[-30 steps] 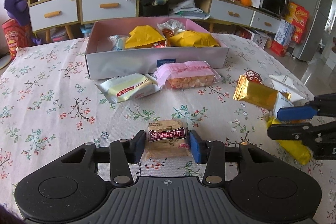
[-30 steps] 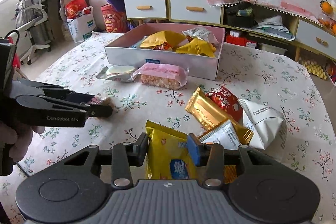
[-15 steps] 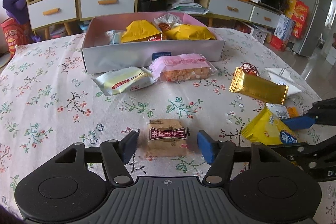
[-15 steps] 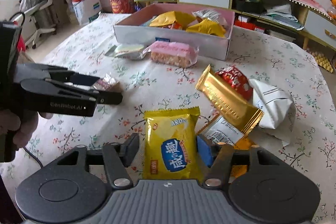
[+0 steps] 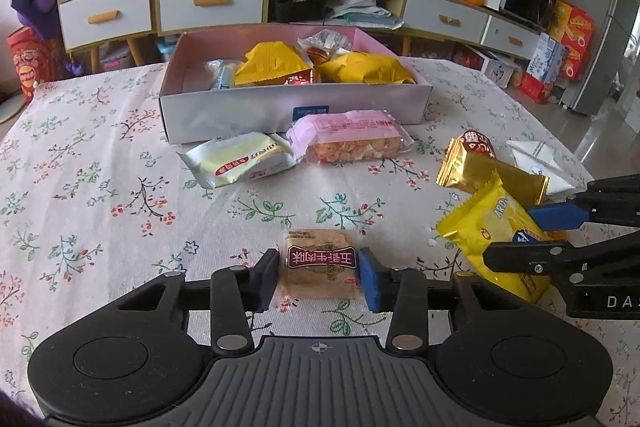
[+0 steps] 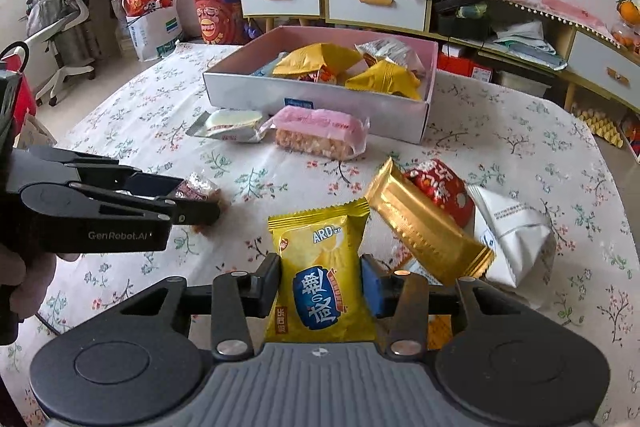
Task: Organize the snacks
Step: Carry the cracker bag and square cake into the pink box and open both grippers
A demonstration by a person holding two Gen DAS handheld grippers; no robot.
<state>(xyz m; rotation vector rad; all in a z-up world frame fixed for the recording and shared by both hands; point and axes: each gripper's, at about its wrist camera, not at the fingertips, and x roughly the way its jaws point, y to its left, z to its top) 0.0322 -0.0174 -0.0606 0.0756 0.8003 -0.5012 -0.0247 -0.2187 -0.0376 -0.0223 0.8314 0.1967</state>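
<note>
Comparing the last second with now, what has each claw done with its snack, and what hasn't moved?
The left claw opened, then closed again on the brown snack packet. The right claw loosened and has just closed back onto the yellow packet, which now shows more of its length. The pink box and other table snacks stayed put.
</note>
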